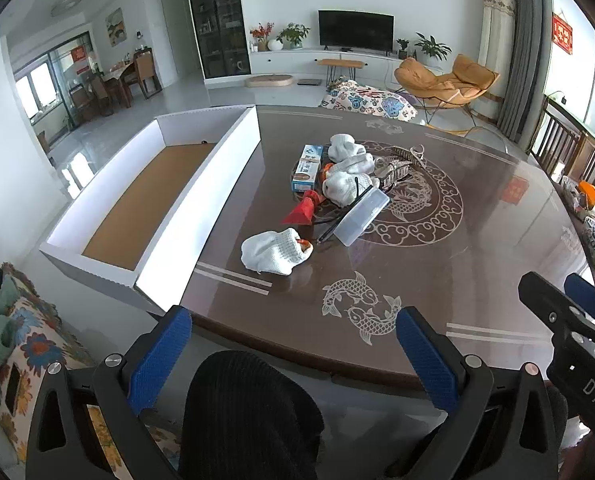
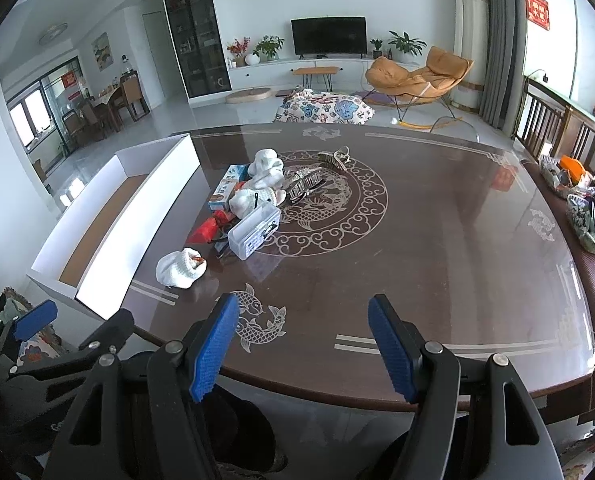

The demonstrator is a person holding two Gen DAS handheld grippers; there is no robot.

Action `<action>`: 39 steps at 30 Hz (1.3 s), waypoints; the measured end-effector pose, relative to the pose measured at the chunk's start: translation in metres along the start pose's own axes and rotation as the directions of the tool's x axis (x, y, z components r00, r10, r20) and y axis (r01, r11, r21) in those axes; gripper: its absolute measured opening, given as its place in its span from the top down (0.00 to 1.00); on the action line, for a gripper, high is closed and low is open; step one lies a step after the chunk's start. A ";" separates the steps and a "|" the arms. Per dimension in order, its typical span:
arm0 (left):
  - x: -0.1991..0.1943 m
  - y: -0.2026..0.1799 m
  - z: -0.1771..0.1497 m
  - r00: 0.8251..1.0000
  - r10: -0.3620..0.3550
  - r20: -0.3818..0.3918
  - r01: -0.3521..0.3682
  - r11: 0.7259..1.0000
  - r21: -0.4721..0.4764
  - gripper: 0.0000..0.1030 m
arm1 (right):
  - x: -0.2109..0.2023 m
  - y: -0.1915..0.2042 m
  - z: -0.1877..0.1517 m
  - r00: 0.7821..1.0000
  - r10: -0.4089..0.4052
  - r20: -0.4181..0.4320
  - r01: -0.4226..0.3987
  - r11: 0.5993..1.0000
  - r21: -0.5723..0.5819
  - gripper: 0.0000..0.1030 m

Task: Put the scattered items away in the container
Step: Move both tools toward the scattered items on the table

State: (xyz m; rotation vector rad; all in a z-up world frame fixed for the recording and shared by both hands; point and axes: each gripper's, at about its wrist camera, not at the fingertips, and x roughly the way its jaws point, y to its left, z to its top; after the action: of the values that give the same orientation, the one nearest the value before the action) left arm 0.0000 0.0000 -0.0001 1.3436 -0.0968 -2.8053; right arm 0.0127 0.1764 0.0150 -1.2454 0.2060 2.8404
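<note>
Scattered items: all on the dark brown glass-topped table (image 1: 477, 248), none seen inside the long white cardboard box with a brown floor (image 1: 145, 204) that stands at the table's left edge. The box floor shows bare where visible; its near end is partly hidden by the wall.

Left gripper (image 1: 293, 344) hangs before the near table edge, blue pads spread wide, nothing between them. Right gripper (image 2: 303, 340) likewise, jaws apart and empty, over the near edge by the fish inlay.

Nearest: rolled white knitted sock with something orange in its mouth (image 1: 275, 250), lying apart from the heap. Soft, light, should compress; a pinch across the bulky middle looks safest, as the orange contents may slip out of the open end.

Next: clear rectangular plastic case (image 1: 361, 216), tilted, resting on thin black sticks (image 1: 331, 230). Stiff and smooth, probably slippery; grip across the short width.

Beside it, red paper-like folded piece (image 1: 303, 210): light, likely crushes easily.

Behind: pile of white socks (image 1: 347, 172), soft, tangled together; lifting one may drag its neighbours. Blue-and-white cardboard carton (image 1: 307, 168) to their left: rigid, light, take across the narrow faces.

Farthest: silvery toothed hair clips (image 1: 401, 164), hard, irregular; teeth could snag the socks they touch.
</note>
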 end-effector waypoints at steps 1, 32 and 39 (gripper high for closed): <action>0.001 0.001 -0.001 1.000 -0.007 0.001 0.007 1.000 -0.001 0.00 | -0.002 0.000 0.000 1.000 -0.003 0.002 0.003 1.000 -0.002 0.34; 0.069 0.083 0.071 0.982 -0.184 0.051 0.183 0.983 0.026 0.00 | 0.025 0.030 0.055 0.993 -0.068 0.095 0.068 0.998 0.005 0.34; 0.118 0.067 0.084 0.966 -0.259 0.012 0.257 0.962 0.089 0.00 | 0.087 0.035 0.076 0.992 -0.050 0.119 0.049 0.999 0.013 0.34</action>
State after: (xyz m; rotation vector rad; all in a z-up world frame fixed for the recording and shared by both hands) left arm -0.1398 -0.0691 -0.0344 1.4389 -0.0470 -3.0646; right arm -0.1047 0.1502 0.0062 -1.0593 0.1821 2.8553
